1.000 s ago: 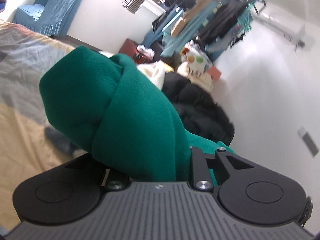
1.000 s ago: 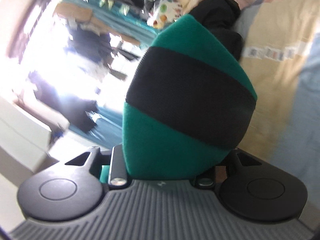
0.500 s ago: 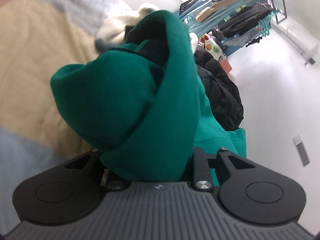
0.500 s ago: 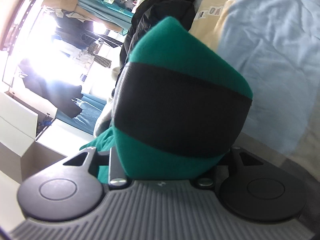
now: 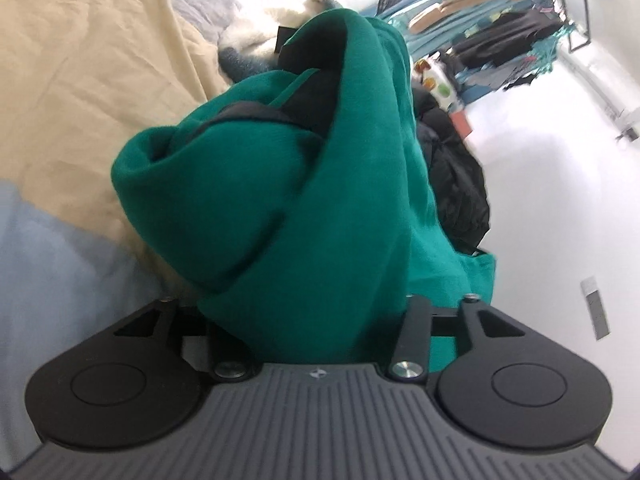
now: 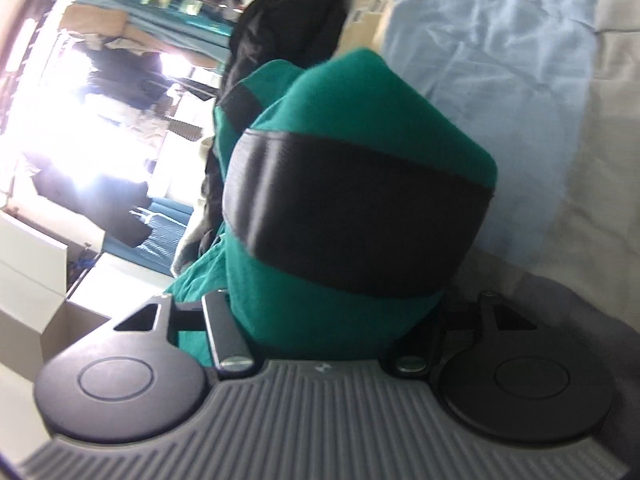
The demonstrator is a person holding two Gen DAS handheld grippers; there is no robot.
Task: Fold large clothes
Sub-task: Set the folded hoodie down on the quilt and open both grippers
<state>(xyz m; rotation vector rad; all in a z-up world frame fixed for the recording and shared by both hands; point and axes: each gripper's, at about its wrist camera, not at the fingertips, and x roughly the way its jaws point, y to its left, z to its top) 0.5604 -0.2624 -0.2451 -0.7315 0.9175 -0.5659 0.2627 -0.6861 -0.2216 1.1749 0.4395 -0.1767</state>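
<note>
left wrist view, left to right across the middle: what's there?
Bedspread → green garment bunched between the left gripper's fingers → black jacket → white floor.

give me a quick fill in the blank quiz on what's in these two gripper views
1. The garment bunched between the left gripper's fingers is mostly ____ in colour.
2. In the right wrist view a wide ____ band crosses the fabric in the right gripper.
3. The garment is held over a patchwork ____ of beige and pale blue.

Missing words: green; black; bedcover
</note>
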